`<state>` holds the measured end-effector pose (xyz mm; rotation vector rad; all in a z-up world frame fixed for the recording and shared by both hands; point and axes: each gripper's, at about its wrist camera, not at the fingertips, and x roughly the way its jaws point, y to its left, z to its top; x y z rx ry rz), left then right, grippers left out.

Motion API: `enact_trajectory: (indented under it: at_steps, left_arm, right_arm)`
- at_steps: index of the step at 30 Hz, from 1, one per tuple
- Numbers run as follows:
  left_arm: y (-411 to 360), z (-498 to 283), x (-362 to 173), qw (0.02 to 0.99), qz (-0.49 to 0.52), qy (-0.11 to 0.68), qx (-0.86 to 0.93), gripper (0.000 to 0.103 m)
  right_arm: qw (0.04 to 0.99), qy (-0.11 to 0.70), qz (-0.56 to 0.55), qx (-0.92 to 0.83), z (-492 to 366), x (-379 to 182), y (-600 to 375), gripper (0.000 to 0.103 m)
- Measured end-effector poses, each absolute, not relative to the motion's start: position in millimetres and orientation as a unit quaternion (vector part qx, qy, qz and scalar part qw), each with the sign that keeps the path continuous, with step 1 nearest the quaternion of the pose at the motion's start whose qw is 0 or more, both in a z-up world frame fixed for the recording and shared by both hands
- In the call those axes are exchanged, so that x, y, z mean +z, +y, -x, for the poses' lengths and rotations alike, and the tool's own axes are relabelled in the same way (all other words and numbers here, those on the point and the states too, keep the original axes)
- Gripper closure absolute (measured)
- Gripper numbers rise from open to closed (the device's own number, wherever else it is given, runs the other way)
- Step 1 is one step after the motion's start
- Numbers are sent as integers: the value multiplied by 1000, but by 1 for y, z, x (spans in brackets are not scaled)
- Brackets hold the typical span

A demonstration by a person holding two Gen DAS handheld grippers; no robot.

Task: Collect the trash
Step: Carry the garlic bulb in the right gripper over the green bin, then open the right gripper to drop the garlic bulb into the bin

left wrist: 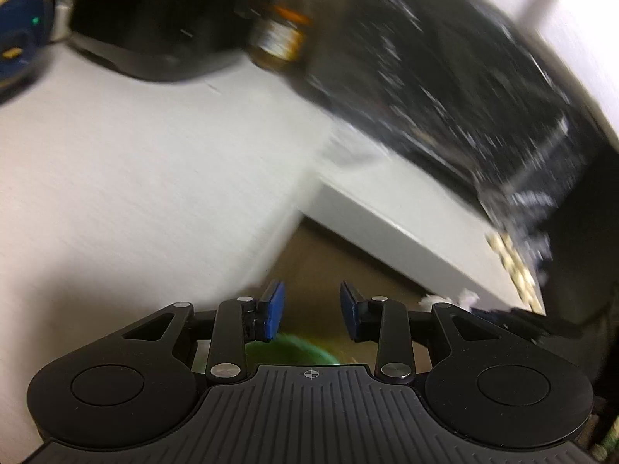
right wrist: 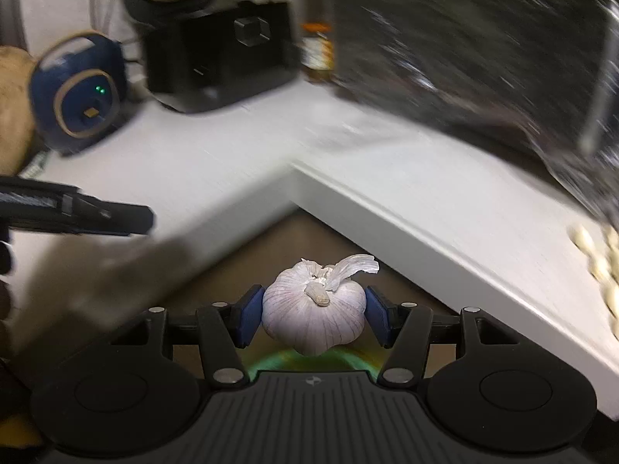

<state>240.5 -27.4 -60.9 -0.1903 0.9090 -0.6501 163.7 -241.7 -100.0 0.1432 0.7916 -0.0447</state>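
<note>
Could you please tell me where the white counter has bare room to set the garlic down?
The counter is bare between the black box, the blue device and its inner corner. It is crowded beside the speckled black appliance and the peeled cloves.

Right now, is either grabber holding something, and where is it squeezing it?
Yes. The right gripper holds a garlic bulb, its blue pads pressing the bulb's two sides, stem facing up. The left gripper holds nothing; its jaws stand open.

The garlic bulb (right wrist: 314, 311) has dry, papery skin; the table (right wrist: 445, 208) is smooth matt white; the right hand-held gripper (right wrist: 314, 317) is matt black plastic.
</note>
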Motion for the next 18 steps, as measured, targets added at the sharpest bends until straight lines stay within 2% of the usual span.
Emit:
enact_trajectory:
  at_steps: [8, 18]
  left_arm:
    - [-17, -197, -89, 836, 120, 468, -259, 67]
    - [47, -172, -111, 829, 165, 502, -181, 67]
  right_arm:
    - [882, 465, -73, -6, -152, -168, -281, 47]
    - [764, 625, -154, 44, -225, -327, -256, 47]
